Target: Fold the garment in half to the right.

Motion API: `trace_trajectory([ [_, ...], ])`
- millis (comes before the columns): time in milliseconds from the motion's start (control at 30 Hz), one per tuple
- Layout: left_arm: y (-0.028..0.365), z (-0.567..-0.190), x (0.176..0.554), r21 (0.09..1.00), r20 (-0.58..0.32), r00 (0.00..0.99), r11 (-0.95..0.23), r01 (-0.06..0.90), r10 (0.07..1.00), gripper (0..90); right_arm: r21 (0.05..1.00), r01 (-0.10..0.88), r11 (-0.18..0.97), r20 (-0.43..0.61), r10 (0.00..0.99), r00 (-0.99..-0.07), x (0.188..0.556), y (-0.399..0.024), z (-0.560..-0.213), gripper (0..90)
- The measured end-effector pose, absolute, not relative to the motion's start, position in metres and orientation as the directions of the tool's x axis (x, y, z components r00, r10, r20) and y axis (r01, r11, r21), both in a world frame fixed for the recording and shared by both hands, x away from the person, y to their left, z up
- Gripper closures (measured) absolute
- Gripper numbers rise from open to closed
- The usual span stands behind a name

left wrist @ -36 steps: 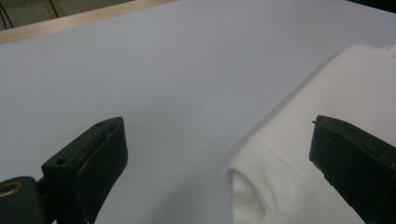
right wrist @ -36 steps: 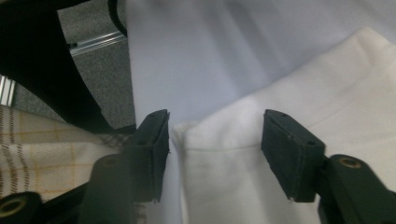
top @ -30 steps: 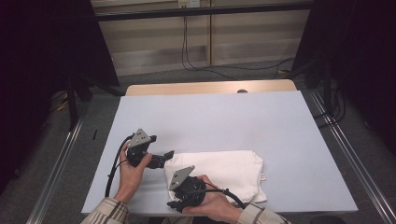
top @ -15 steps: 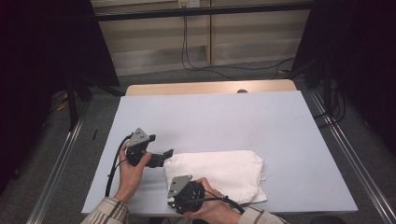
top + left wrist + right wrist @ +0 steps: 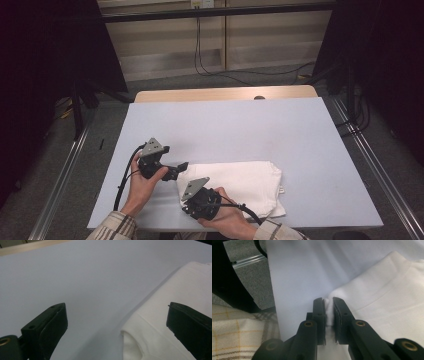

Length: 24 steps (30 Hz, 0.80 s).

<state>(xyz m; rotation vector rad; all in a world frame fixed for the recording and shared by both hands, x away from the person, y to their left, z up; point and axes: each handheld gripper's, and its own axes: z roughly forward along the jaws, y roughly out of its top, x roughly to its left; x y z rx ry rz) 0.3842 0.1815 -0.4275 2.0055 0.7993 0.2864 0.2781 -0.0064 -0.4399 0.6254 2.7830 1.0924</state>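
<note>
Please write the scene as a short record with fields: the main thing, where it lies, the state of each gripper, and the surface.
main thing: folded white cloth
place: near edge of the table, right of centre in the high view
left gripper: open, jaws wide, the cloth's corner between them, pads not pressing
right gripper: shut on the cloth's near corner; its jaws have just been closing, a pinch of cloth between them
surface: pale blue-grey tabletop, a wooden strip at the far edge

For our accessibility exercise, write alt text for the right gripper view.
The right gripper pinches a corner of a folded white cloth between its black fingers on a pale table. A plaid sleeve shows at lower left.
</note>
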Motion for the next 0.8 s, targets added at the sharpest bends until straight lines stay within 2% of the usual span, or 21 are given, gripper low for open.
trace_trajectory([
  [167, 0.178, -0.431, 0.386, 0.797, -0.125, 0.762, -0.393, 0.458, 0.635, 3.7, 0.680, 0.351, 0.644, 0.083, 0.409, -0.909, 0.278, -0.010, -0.441, 82.0],
  [267, 0.175, -0.435, 0.388, 0.766, -0.146, 0.758, -0.413, 0.493, 0.636, 6.9, 0.687, 0.354, 0.635, 0.090, 0.409, -0.908, 0.278, -0.012, -0.442, 82.0],
  [367, 0.173, -0.438, 0.394, 0.741, -0.159, 0.765, -0.436, 0.510, 0.624, 12.8, 0.690, 0.361, 0.627, 0.105, 0.406, -0.908, 0.279, -0.013, -0.443, 82.0],
  [500, 0.168, -0.439, 0.399, 0.700, -0.164, 0.783, -0.489, 0.520, 0.600, 30.6, 0.694, 0.357, 0.625, 0.104, 0.404, -0.909, 0.279, -0.013, -0.444, 82.0],
  [700, 0.160, -0.446, 0.399, 0.661, -0.141, 0.808, -0.553, 0.507, 0.572, 39.5, 0.695, 0.356, 0.624, 0.103, 0.403, -0.909, 0.279, -0.013, -0.444, 82.0],
  [800, 0.160, -0.446, 0.398, 0.664, -0.114, 0.819, -0.570, 0.484, 0.563, 40.7, 0.695, 0.358, 0.624, 0.106, 0.404, -0.909, 0.279, -0.013, -0.444, 82.0],
])
